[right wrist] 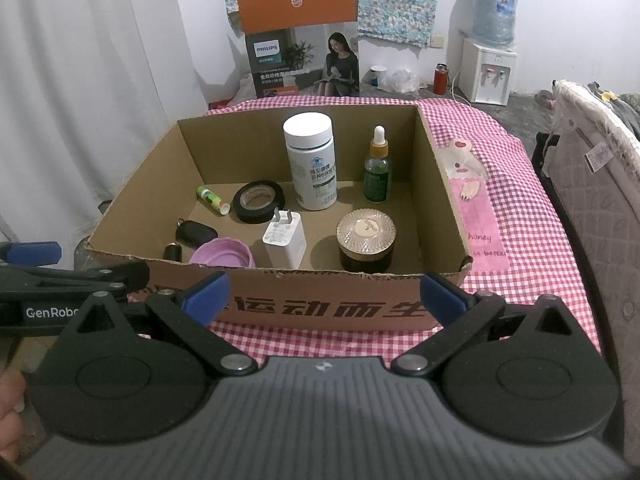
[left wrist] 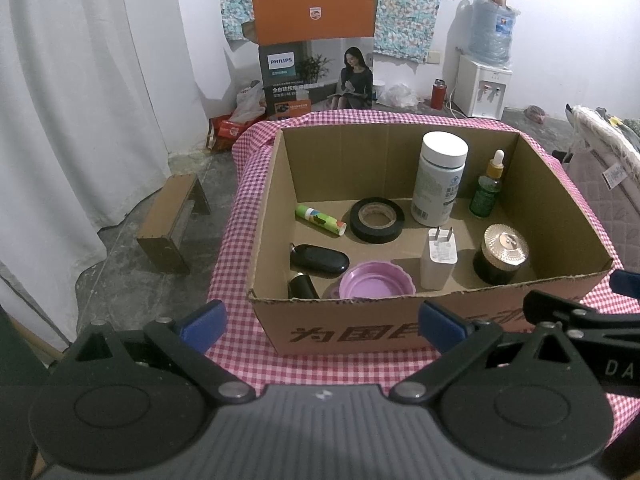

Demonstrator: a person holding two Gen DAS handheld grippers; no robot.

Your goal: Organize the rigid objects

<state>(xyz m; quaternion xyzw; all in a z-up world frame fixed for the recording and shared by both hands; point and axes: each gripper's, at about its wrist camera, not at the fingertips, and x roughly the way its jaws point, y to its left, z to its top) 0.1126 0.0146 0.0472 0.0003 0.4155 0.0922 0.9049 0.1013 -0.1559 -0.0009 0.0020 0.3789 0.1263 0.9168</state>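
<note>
Left wrist view: all items sit inside box (left wrist: 400, 324) — bottle (left wrist: 438, 180), tape (left wrist: 377, 220), charger (left wrist: 438, 258), jar (left wrist: 502, 254). Looks near done. Left gripper (left wrist: 320, 320), right gripper (right wrist: 324, 296) hover before box w/ fingers spread, empty.

Both cameras sit low behind their own tongs and look forward and slightly down over the near wall of the cardboard box (left wrist: 400, 332). The left wrist view stands nearer the box's left corner, taking in the curtain (left wrist: 80, 100) and floor beyond the surface (left wrist: 320, 372). The right wrist view stands further right, showing checked cloth past the box's right wall. They share the box interior, the Philips carton (right wrist: 300, 40) and the water dispenser (right wrist: 488, 76).
</note>
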